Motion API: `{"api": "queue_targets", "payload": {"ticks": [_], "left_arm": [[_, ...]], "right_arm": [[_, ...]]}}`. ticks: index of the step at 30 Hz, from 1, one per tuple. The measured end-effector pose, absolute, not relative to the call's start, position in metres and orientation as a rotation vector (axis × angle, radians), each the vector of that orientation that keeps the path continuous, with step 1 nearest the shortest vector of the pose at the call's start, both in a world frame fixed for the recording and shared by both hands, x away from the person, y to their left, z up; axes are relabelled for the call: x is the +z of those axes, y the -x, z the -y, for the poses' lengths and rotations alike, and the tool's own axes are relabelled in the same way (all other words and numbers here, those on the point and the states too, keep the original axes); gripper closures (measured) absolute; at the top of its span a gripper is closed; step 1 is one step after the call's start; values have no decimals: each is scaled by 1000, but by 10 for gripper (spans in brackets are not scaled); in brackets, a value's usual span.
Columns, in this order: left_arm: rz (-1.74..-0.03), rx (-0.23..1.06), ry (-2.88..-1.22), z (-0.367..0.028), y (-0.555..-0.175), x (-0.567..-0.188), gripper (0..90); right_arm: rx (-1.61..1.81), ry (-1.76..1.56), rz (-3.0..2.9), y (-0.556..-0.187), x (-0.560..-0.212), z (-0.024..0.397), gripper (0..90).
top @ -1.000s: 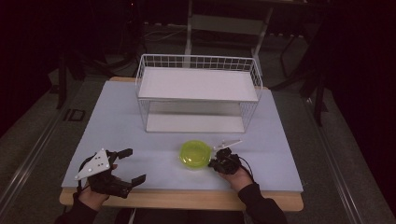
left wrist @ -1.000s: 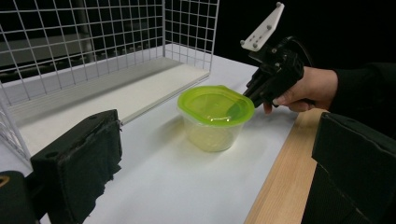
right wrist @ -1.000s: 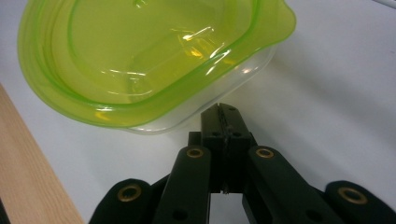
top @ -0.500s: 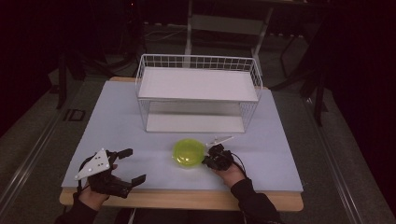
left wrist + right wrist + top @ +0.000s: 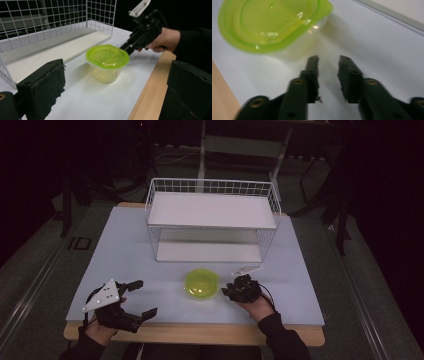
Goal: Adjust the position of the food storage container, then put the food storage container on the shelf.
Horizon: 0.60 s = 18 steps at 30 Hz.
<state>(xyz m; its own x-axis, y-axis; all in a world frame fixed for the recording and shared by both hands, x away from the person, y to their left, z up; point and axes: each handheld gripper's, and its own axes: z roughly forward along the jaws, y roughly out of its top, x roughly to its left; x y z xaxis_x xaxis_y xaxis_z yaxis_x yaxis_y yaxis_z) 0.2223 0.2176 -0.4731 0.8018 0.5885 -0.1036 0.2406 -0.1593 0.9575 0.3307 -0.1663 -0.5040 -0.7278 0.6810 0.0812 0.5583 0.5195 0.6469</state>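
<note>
Fingers [image 5: 313,75] of the right gripper [image 5: 328,61] are standing a narrow gap apart with nothing between them, having just been opening, and they are pointing at the near right rim of the lidded container [image 5: 201,283] without touching it. That container is sitting on the table [image 5: 125,255], just near of the wire shelf rack [image 5: 212,220], its lime-green lid [image 5: 107,55] looking seated all round as far as the left gripper view is showing. Now the risk: with the tips this close, any push leftward is likely going to skate the light tub across the smooth top rather than grip it, and a nudge under the lid's lip could be popping a corner loose. A gap this narrow is also looking too small to take the tub's body, so a grab from here is probably catching only the rim and tilting the whole thing. Over on the near left, the left gripper [image 5: 131,301] is resting with its jaws spread wide, empty, well apart from the tub, so nothing is steadying it from that side.
</note>
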Motion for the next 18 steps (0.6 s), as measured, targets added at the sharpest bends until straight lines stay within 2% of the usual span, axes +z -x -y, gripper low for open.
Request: {"api": "queue_targets", "payload": {"ticks": [1, 3, 5, 8, 9, 11, 13, 16, 18], "left_arm": [[-649, 334, -1746, -217, -222, -473, 25], [-648, 328, -1758, -214, -222, -473, 25], [-653, 306, -1765, -211, -223, -472, 25], [-653, 297, -1769, -207, -224, -469, 25], [-660, 282, -1756, -206, -225, -468, 25], [-670, 251, -1745, -205, -229, -466, 25], [-674, 223, -1750, -202, -232, -465, 25], [-667, 216, -1786, -197, -236, -462, 25], [-664, 207, -1800, -194, -239, -460, 25]], "right_arm": [[975, -1037, -2570, -327, -501, 169, 555], [980, -1003, -2542, -320, -495, 175, 484], [1032, -1004, -2494, -312, -488, 182, 349], [1092, -991, -2455, -301, -480, 188, 187], [1106, -991, -2449, -297, -477, 189, 159], [1116, -972, -2432, -291, -471, 191, 135], [1153, -957, -2399, -284, -464, 193, 148], [1164, -867, -2380, -278, -454, 192, 208], [1151, -838, -2379, -277, -449, 190, 216]]}}
